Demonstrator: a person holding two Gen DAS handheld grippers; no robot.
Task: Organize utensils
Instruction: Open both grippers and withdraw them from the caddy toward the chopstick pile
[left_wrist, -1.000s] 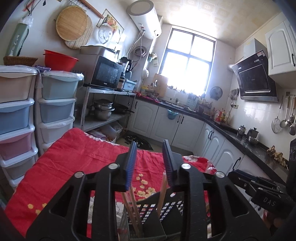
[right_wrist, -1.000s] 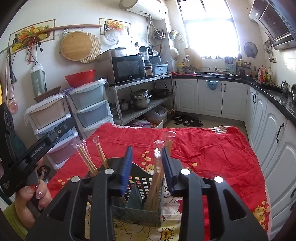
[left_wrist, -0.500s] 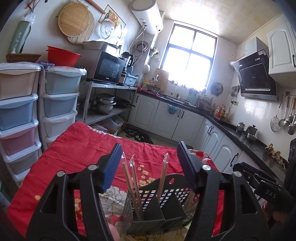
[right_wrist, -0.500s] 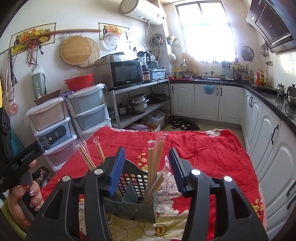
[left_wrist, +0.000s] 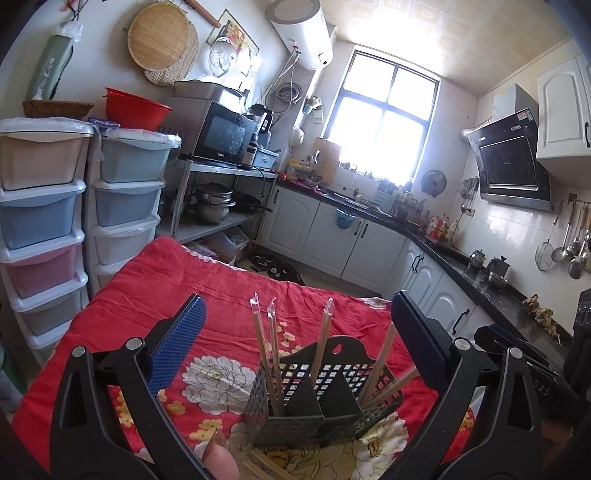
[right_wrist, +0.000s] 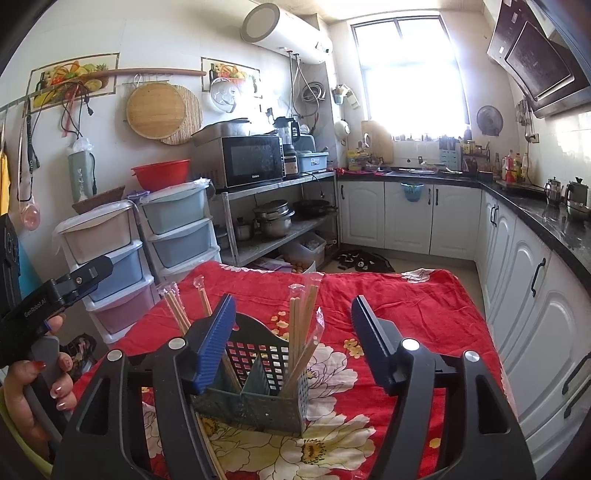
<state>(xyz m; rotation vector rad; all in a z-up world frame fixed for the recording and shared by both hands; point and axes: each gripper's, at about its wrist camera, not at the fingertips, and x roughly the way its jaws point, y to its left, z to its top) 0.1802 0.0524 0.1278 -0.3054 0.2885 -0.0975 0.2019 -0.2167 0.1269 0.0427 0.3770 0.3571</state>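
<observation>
**Both claws released; chopsticks in the caddy**

Your left claw and right claw have just been opening and grip nothing. The chopsticks stand in the black caddy on the red cloth. Back straight out; keep the pads clear of the leaning sticks, which would likely tip.

One slotted utensil caddy. Chopstick bundles in clear wrappers: five standing in the caddy. Claws: two, left claw and right claw. Red floral cloth: one.
</observation>
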